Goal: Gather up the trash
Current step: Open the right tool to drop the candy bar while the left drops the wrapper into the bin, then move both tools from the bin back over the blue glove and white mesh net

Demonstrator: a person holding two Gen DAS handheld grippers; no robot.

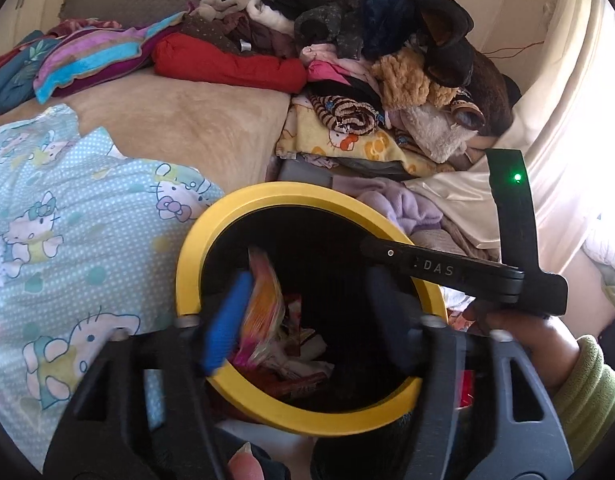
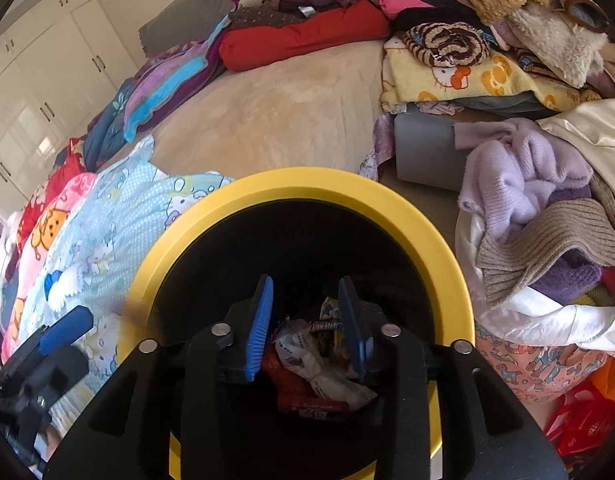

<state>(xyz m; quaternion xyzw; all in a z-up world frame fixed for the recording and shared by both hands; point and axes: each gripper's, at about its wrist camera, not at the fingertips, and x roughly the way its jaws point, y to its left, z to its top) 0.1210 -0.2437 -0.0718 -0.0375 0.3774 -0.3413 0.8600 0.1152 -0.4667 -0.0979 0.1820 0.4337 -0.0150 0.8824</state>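
Hovering both over the yellow-rimmed bin [image 2: 439, 240] for dropping: left gripper [image 1: 303, 316] spread wide, wrapper [image 1: 263, 300] falling free (blurred); right gripper [image 2: 305, 320] partly parted, holding nothing.

Over the yellow-rimmed bin [image 2: 387, 204], on the bed [image 2: 267, 120]

Right hand-held gripper [image 2: 305, 328] parted, nothing between the blue pads [image 2: 260, 328]; crumpled wrappers [image 2: 315, 360] below inside; clothes pile [image 2: 487, 20] behind.

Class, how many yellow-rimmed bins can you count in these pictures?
1. The bin stands at the edge of the bed, below both grippers, with wrappers inside. Others may be hidden by clothes.
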